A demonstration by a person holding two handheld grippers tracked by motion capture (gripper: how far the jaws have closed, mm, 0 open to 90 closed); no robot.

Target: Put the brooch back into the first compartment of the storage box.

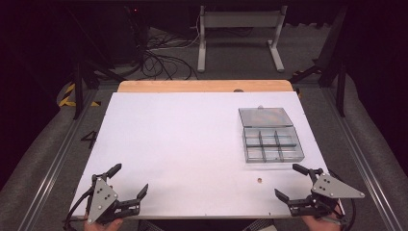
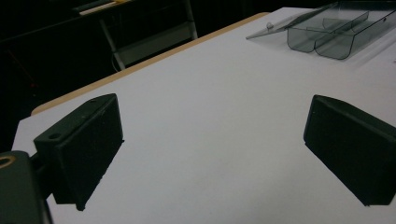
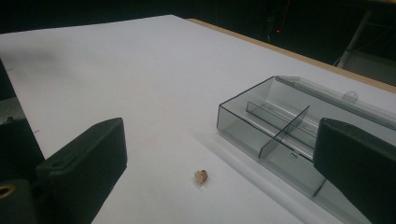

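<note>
Small tan, rounded piece lies on the white table sheet, just in front of the clear grey plastic compartment box, whose lid is folded back. Right gripper is near it, jaws spread wide, nothing between them. Left gripper is well apart, likewise agape and empty. Judgement: piece is light, hard, prone to roll or skitter; pinch across its widest part, squarely and gently.
</note>
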